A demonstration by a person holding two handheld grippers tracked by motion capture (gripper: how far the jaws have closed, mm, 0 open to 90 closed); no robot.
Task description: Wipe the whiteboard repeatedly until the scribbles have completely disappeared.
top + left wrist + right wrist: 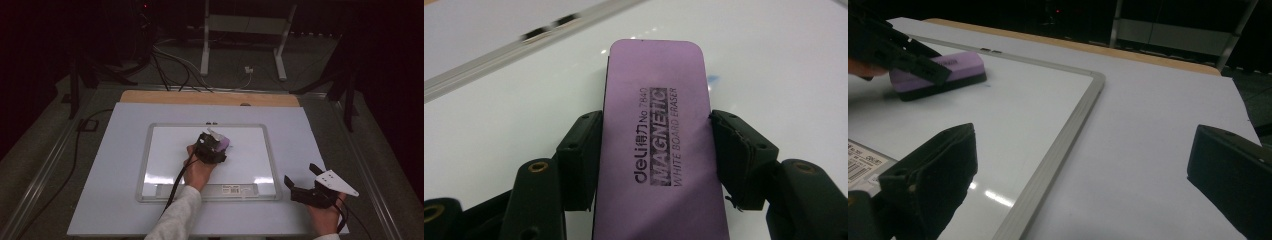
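Because the left tongs (pixel 651 150) pinch the purple eraser (pixel 656 145) only by its long sides near the back half, my guess is that a hard push across the whiteboard (pixel 165 150) could twist or tip the eraser in the grip, and the felt would then skip over marks instead of wiping them; a faint blue speck just beside the eraser's right edge, seen in the left gripper view, looks like the sort of thing that could be missed. The left tongs are closed snugly on the eraser, one jaw pressed to each side, with the eraser lying flat on the whiteboard toward its upper middle. The right tongs (pixel 304 181) hang wide open over the bare table (pixel 300 130) just off the whiteboard's lower right corner, holding nothing and touching nothing, well apart from the eraser.
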